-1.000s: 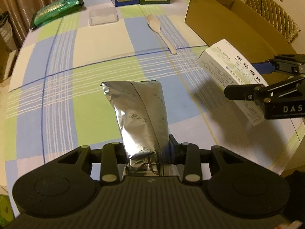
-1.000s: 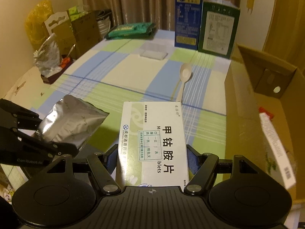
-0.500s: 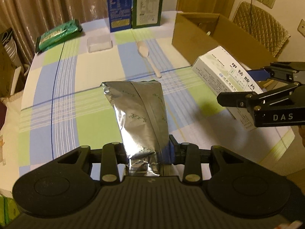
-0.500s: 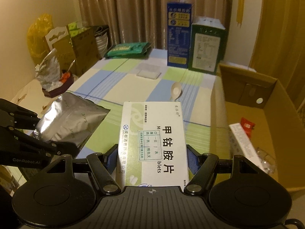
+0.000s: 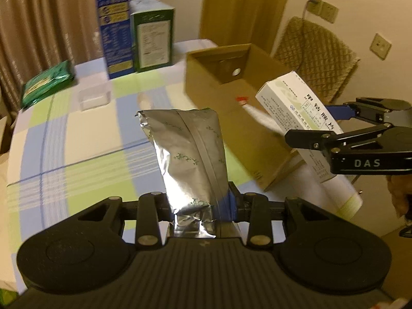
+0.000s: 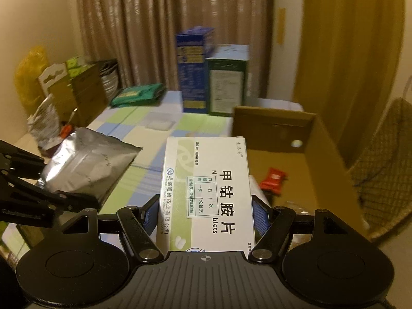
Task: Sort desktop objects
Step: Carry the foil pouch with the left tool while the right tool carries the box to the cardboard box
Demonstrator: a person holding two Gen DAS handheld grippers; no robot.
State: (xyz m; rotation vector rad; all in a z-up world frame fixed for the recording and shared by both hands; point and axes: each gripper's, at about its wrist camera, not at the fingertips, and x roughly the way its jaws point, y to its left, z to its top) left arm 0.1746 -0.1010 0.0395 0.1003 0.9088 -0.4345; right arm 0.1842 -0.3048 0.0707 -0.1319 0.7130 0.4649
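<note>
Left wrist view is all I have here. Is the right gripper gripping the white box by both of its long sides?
Observer: Yes. On the right gripper, both blue pads press the long sides of the white box.
Operator: Is something beside the table, on its left?
Observer: A crumpled foil bag sits on a low stand beside the table.
Operator: And behind that?
Observer: A yellow bag stands against the wall.

Both tongs risen; foil pouch (image 5: 189, 154), medicine box (image 6: 208, 193) now nearer cardboard box (image 6: 324, 154).
</note>
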